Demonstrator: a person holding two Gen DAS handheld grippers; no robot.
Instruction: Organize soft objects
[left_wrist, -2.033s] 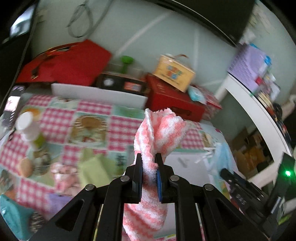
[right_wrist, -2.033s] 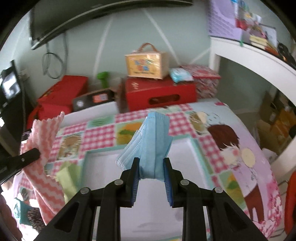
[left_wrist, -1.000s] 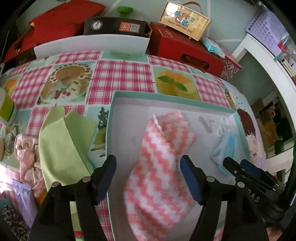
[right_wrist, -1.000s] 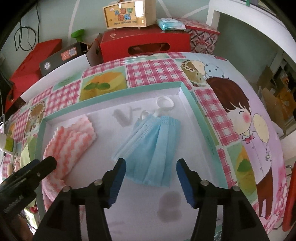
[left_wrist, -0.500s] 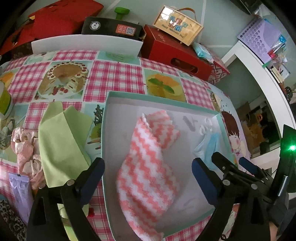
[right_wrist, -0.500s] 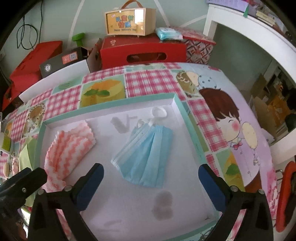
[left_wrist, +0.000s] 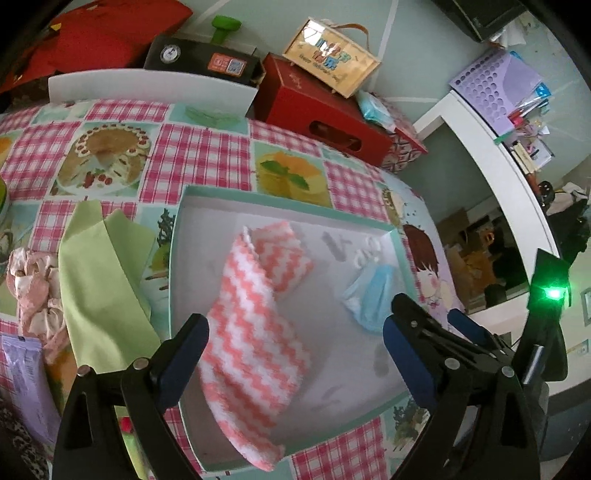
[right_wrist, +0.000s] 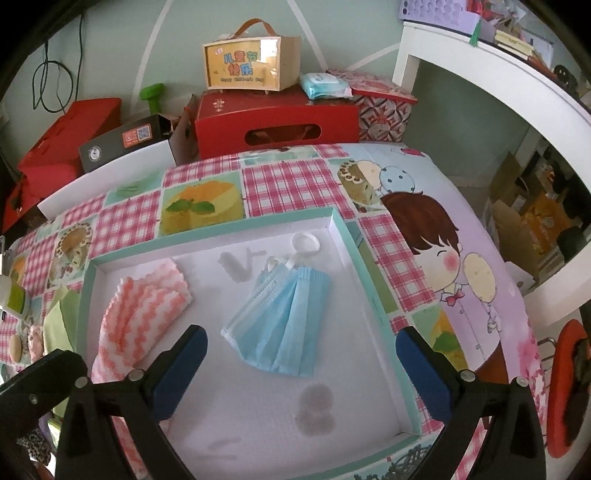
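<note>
A shallow box with a teal rim lies on the patterned tablecloth. Inside it, a pink-and-white zigzag cloth is crumpled on the left, drooping over the near rim. A blue face mask lies flat on the right with its white ear loops toward the back. My left gripper hovers open above the cloth, holding nothing. My right gripper hovers open above the mask, also empty. In the left wrist view the right gripper's black fingers cross the lower right.
A folded green cloth, a crumpled pale pink fabric and a purple packet lie left of the box. Red boxes, a wooden case with a handle and a black box crowd the table's back. A white shelf stands right.
Both grippers let go: the cloth and the mask now lie in the box. The jaws spread wide and both grippers rose away from the box.
</note>
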